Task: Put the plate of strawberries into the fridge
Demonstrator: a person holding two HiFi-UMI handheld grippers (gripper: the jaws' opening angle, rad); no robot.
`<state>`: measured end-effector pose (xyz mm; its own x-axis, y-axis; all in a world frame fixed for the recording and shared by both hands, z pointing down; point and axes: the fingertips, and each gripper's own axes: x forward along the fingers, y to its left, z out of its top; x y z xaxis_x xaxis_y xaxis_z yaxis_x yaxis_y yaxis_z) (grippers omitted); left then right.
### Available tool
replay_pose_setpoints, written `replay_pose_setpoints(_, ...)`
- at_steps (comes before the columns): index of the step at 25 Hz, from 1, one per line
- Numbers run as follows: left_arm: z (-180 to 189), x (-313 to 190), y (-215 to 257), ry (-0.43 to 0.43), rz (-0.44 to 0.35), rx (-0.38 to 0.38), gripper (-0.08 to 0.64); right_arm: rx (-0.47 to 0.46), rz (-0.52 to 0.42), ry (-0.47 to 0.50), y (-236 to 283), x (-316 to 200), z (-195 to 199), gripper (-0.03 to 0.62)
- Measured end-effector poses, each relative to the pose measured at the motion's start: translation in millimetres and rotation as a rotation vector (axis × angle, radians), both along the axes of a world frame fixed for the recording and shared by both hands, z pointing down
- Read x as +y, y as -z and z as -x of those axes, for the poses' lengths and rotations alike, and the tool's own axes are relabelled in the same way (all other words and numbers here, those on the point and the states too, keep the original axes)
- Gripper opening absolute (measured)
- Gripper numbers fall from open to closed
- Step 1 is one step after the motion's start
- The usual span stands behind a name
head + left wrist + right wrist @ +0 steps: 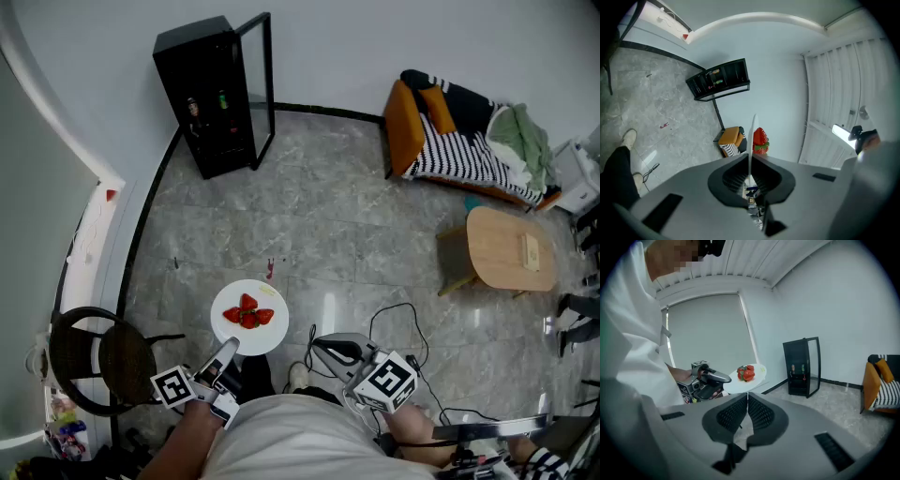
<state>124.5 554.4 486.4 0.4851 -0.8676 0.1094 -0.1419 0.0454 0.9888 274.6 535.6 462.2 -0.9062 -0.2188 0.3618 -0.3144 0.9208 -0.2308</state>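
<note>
A white plate point(249, 319) with three strawberries point(248, 313) hangs over the floor in front of the person. My left gripper point(228, 350) is shut on its near rim. In the left gripper view the plate point(751, 136) is seen edge-on between the jaws, with a strawberry point(760, 140) beside it. My right gripper point(339, 351) is held low at the right, shut and holding nothing. Its own view shows the plate point(757, 378), the strawberries point(746, 372) and the left gripper point(708, 381) ahead. The black fridge point(208, 94) stands at the far wall with its glass door point(263, 82) swung open.
Bottles point(223, 99) sit inside the fridge. An orange armchair with a striped blanket point(448, 141) and a low wooden table point(508, 248) are at the right. A black round chair point(98, 358) stands at the left. Cables point(396, 321) lie on the grey floor near the person's feet.
</note>
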Motion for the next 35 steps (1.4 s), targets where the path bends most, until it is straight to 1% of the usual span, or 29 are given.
replay_pose_setpoints(5,23.4,-39.8,-9.3,-0.026,-0.011,0.030,0.023,0.026,-0.018,-0.017,-7.2,-36.5,27.8,0.021)
replay_pose_setpoints(9,51.3,-90.9,-7.0,-0.031,-0.029,0.043,0.023,0.039,-0.038,-0.017,4.8,-81.3,58.5,0.020)
replay_pose_setpoints(12,75.1,-133.3,5.6,-0.045,-0.067,0.044,0.023,0.090,-0.056,-0.032,9.4,-118.7,82.4,0.021)
replay_pose_setpoints(14,95.1,-156.3,10.0,-0.046,-0.077,0.054,0.023,0.132,-0.083,-0.046,7.3,-143.9,102.1,0.025)
replay_pose_setpoints(15,106.3,-165.9,10.1,-0.044,-0.077,0.058,0.023,0.136,-0.097,-0.046,7.6,-155.0,114.1,0.025)
replay_pose_setpoints(16,117.6,-175.0,9.2,-0.042,-0.076,0.063,0.023,0.128,-0.108,-0.044,9.0,-165.1,126.6,0.029)
replay_pose_setpoints(17,128.6,-183.9,7.3,-0.038,-0.073,0.066,0.023,0.114,-0.119,-0.041,11.3,-174.3,138.6,0.049)
replay_pose_setpoints(18,139.3,-192.9,4.2,-0.035,-0.070,0.063,0.023,0.099,-0.130,-0.039,13.9,-183.0,149.8,0.085)
replay_pose_setpoints(19,150.0,-202.7,0.3,-0.033,-0.067,0.050,0.023,0.082,-0.136,-0.039,16.4,-191.7,160.0,0.106)
replay_pose_setpoints(20,160.0,-213.0,-3.3,-0.030,-0.065,0.034,0.023,0.066,-0.138,-0.041,18.8,-200.0,169.2,0.114)
replay_pose_setpoints(21,167.6,-222.9,-5.0,-0.024,-0.063,0.032,0.023,0.058,-0.136,-0.038,20.4,-207.7,177.2,0.115)
replay_pose_setpoints(24,177.2,-250.7,-4.9,0.003,-0.046,0.088,0.023,0.081,-0.127,-0.011,17.3,-232.4,191.5,0.115)
replay_pose_setpoints(26,183.5,-275.6,-10.0,0.017,-0.037,0.099,0.023,0.075,-0.095,-0.008,15.1,-259.0,197.6,0.115)
replay_pose_setpoints(28,191.5,-304.7,-16.1,0.034,-0.031,0.093,0.023,0.059,-0.075,-0.002,14.3,-290.0,205.4,0.115)
replay_pose_setpoints(31,207.9,-354.8,-22.9,0.050,-0.047,0.036,0.023,0.061,-0.084,0.035,8.7,-343.9,219.5,0.115)
replay_pose_setpoints(33,211.8,-390.2,-18.2,0.082,-0.036,0.068,0.023,0.065,-0.093,0.060,7.5,-383.3,225.7,0.115)
replay_pose_setpoints(35,215.8,-427.1,-13.1,0.107,-0.033,0.069,0.023,0.056,-0.113,0.088,13.6,-423.8,231.8,0.115)
